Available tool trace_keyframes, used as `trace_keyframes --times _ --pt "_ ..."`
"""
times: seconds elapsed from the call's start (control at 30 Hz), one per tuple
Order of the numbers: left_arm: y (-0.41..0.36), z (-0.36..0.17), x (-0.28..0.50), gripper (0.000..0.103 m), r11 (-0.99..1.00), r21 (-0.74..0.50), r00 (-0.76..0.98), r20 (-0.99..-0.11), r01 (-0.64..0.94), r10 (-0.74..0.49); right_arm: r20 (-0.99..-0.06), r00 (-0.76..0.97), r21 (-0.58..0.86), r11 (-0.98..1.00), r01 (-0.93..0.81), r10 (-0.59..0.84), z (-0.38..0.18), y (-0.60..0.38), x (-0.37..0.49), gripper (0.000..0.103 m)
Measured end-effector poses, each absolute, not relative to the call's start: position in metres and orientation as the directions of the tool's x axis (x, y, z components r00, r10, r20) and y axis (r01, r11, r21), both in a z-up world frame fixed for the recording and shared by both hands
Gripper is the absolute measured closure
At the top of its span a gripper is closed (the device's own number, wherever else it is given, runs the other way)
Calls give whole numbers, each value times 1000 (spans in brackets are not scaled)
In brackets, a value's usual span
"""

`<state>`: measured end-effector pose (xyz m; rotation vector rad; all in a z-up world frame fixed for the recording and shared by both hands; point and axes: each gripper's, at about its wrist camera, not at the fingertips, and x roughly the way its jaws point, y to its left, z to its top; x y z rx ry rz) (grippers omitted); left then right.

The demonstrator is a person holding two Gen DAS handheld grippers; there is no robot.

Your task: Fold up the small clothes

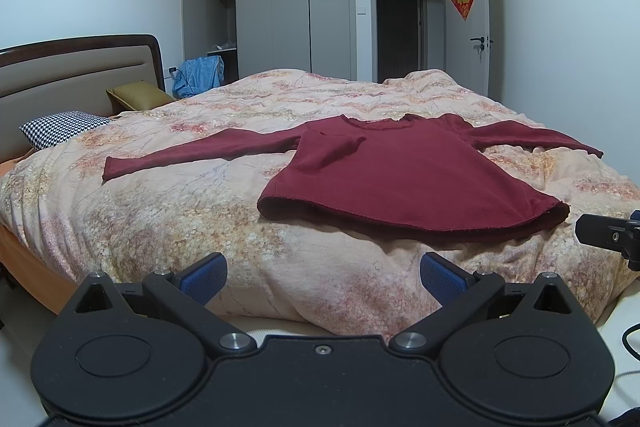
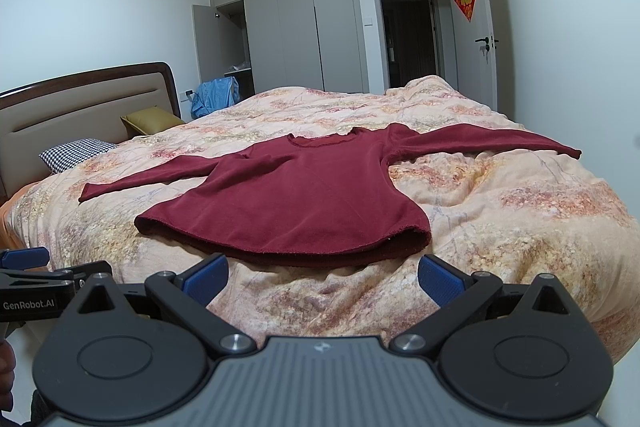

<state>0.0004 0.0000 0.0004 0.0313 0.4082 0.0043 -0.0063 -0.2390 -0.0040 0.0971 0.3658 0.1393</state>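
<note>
Dark red long-sleeved top (image 1: 404,171) spread flat on the floral quilt (image 1: 200,227), sleeves outstretched, hem nearest both grippers. Left gripper (image 1: 322,277) and right gripper (image 2: 322,277) hover just short of the hem, jaws spread wide, holding nothing.
</note>
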Motion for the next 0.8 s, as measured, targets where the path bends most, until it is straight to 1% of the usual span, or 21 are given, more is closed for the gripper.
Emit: trace_keyframes --times 0.23,0.33,0.43,0.57,0.8 --pt "4 -4 -2 0 999 30 913 -408 28 -14 -366 917 123 985 -120 157 -7 -239 -5 0" --pt "2 1 5 0 996 84 908 -420 42 -2 -403 893 134 978 -158 200 -9 -241 5 0" --pt "1 10 14 0 992 125 918 -396 35 18 -451 857 126 968 -215 249 -3 -239 18 0" --pt "-8 30 41 0 989 144 920 -392 44 16 -440 880 11 981 -194 179 10 -237 33 0" --pt "-34 72 89 0 974 211 944 -329 80 -6 -421 903 -10 994 -105 91 34 -264 73 0"
